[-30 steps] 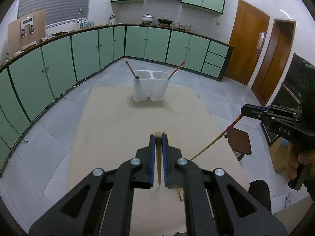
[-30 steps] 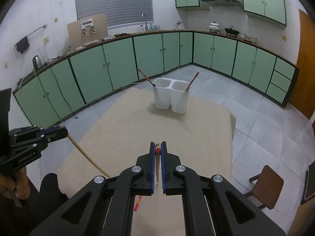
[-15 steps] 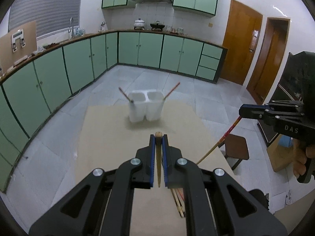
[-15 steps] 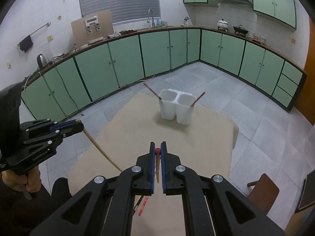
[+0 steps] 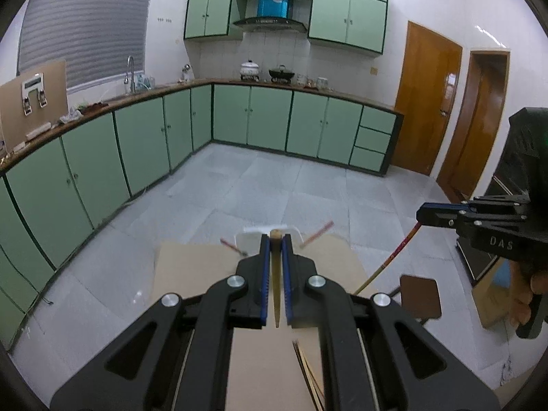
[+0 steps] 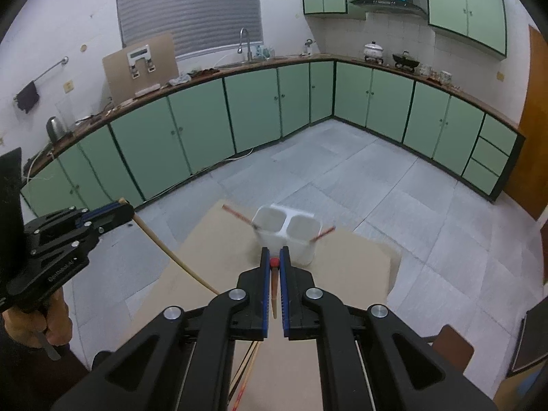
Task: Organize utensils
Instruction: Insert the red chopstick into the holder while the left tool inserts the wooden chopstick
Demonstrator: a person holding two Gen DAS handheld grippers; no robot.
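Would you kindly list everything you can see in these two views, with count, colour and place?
Utensil holder: one, white, two compartments, far end of the table.
Chopsticks in holder: two, reddish; one leans out left, one leans out right.
Loose chopsticks: a few, dark and tan, on the table's near end.
Table: one, tan.
Stool: one, brown, right of the table.
Cabinets: green, along the walls.
Pots: two, white and black, on the counter.
Doors: two, brown wood.
Left claw: black, shut on a tan chopstick.
Right claw: black, shut on a red-tipped chopstick.
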